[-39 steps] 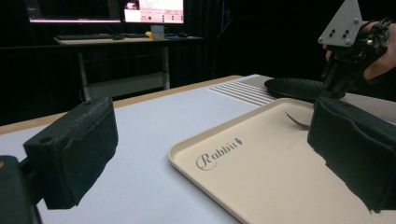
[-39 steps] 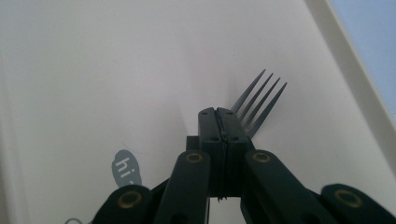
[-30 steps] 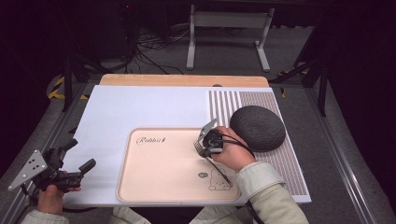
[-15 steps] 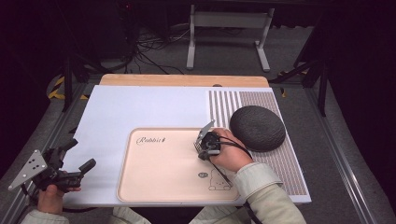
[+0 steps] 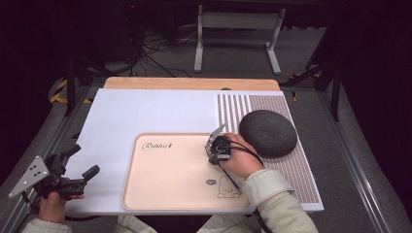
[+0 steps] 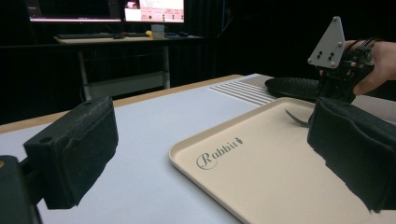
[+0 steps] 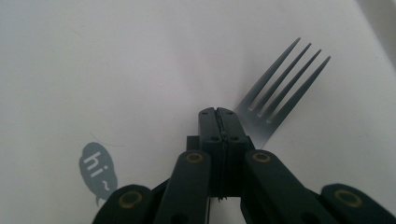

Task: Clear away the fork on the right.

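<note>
A metal fork point(image 7: 280, 88) lies close over the beige tray point(image 5: 160, 189), its tines pointing away. Its neck runs in under my right gripper point(image 7: 218, 112), whose jaws are pressed together on it. From above, that gripper point(image 5: 214, 156) points down at the tray's right half, above a small rabbit drawing point(image 5: 226, 187). In the left gripper view the fork point(image 6: 295, 117) is a dark curve on the tray point(image 6: 261, 177) below the right gripper point(image 6: 337, 88). My left gripper point(image 5: 83, 159) hovers at the table's front left corner, open and holding nothing.
The tray rests on a white sheet point(image 5: 145, 111). A black round domed object point(image 5: 267, 132) sits on a striped mat point(image 5: 233, 104) to the tray's right. A wooden table edge point(image 5: 189, 83) shows at the back, and a metal stand point(image 5: 238, 29) stands on the floor beyond.
</note>
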### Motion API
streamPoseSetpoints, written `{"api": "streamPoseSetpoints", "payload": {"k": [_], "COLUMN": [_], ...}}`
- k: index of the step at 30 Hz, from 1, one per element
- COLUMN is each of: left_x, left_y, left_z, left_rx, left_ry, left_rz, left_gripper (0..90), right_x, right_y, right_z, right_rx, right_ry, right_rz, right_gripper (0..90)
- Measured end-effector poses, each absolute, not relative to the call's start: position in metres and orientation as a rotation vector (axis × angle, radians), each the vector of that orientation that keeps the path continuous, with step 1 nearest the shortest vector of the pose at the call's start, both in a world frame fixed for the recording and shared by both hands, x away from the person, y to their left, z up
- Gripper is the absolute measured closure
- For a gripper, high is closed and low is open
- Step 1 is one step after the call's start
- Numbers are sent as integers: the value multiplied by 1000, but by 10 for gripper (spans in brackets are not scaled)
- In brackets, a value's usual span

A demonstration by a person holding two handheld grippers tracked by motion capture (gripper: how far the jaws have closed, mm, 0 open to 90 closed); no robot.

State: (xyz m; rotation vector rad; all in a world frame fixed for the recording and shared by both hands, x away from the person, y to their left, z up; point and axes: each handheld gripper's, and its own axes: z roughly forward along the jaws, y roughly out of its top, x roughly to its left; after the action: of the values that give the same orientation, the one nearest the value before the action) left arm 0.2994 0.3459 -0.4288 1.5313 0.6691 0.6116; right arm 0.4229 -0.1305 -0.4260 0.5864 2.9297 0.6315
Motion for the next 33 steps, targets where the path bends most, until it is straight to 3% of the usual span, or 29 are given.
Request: {"api": "streamPoseSetpoints", "payload": {"k": [33], "left_x": [299], "left_y": [345], "left_z": [-429], "left_rx": [1534], "left_ry": [669], "left_rz": [612], "left_gripper": [27], "right_x": [430], "right_y": [-172], "right_z": [-425], "right_rx": [984], "right_ry": [2755], "right_rz": [602], "right_gripper": [900]}}
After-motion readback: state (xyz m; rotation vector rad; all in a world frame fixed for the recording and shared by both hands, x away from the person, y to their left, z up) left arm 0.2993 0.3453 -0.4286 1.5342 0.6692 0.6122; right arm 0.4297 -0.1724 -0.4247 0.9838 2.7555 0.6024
